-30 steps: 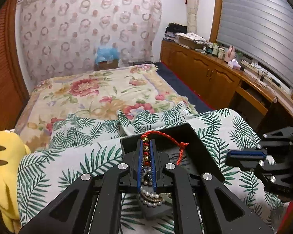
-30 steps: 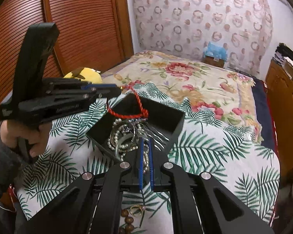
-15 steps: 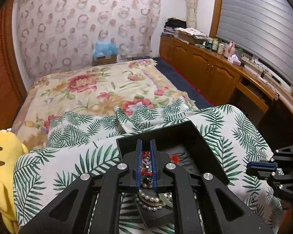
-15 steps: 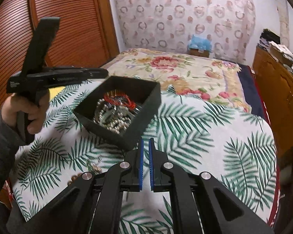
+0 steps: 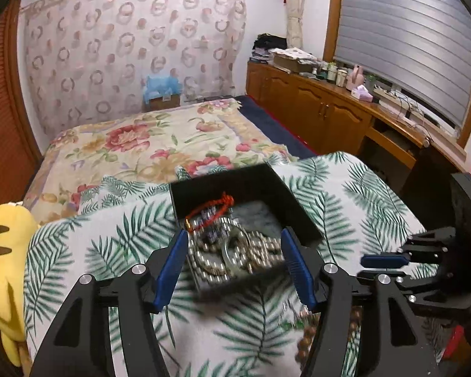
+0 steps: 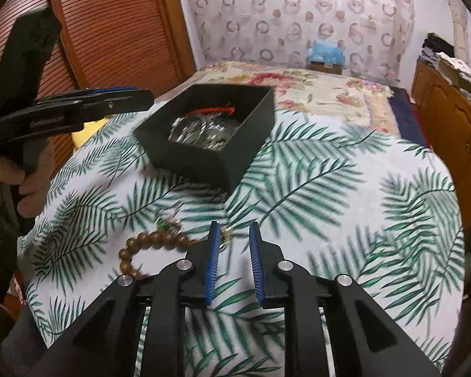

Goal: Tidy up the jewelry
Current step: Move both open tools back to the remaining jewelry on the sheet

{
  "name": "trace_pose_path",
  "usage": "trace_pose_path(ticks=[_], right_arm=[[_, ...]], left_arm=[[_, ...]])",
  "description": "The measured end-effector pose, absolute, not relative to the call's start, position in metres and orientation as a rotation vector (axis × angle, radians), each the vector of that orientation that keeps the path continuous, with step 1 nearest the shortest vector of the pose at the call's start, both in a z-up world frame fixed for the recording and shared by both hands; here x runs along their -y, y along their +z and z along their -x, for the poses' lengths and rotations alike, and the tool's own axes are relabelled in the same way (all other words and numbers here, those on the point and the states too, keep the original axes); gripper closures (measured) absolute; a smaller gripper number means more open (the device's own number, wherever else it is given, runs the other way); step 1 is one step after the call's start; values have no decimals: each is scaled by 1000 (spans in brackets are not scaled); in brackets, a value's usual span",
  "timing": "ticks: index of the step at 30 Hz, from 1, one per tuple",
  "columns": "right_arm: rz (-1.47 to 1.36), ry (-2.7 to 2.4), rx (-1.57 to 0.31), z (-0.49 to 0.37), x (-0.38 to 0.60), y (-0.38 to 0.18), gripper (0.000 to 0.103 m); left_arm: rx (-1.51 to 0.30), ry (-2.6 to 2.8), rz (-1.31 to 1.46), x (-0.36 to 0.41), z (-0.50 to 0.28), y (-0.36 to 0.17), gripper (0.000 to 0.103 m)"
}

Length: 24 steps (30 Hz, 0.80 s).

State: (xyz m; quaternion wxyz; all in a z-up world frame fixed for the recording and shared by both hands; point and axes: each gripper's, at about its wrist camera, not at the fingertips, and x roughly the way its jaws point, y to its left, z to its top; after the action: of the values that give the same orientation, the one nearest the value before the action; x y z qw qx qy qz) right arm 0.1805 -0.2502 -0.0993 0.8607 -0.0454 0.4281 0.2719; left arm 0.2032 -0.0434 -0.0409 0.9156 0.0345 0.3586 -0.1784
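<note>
The box sits on the leaf-print cloth, open-topped and black, and most of the jewelry is already heaped inside it: pearl strands tangled with silvery pieces, and a red cord bracelet lying on top toward the far wall. Outside the box, near the right gripper, there remain a wooden bead bracelet, a small green piece just beyond it, and what looks like a gold ring (partly hidden by the left finger, and blurred).

The step in hand, as I judge it, is the pause between drops: 1 item lies delivered in the box and the loose ones wait.

The left gripper hovers at the box's near edge, jaws spread wide and holding nothing. The right gripper is low over the cloth, jaws parted by a moderate gap and empty, its tips beside the bead bracelet and the ring.

The next move probably falls to the right gripper: shift left, straddle a run of beads, close, then lift and carry to the box. The beads look hard and round, so a pinch across the string should hold better than 1 on a single bead. The soft cloth may bunch under the tips.
</note>
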Motion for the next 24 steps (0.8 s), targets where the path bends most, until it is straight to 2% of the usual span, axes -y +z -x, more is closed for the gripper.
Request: trace_pose_path(ticks=[12,14,19,21,24], right_arm=[[206,613,-961,-168,225,-121,82],[215,628,-976,-165,226,-121,88],[211,643,-995,-158,241,-118,88],[206,622,-990,-156,251,-116,88],[189,589,-980,-156,267,-114,88]], left_arm=[[-867,-392,-45,40,-181,-84,44],[-890,-406,-46,43,-180,-91,44],[-943,-443,-56,51,-179,-106,44],[-949,-449,-57,53,-179,-109,46],[-960,-456,-57,57,-180,-111,55]])
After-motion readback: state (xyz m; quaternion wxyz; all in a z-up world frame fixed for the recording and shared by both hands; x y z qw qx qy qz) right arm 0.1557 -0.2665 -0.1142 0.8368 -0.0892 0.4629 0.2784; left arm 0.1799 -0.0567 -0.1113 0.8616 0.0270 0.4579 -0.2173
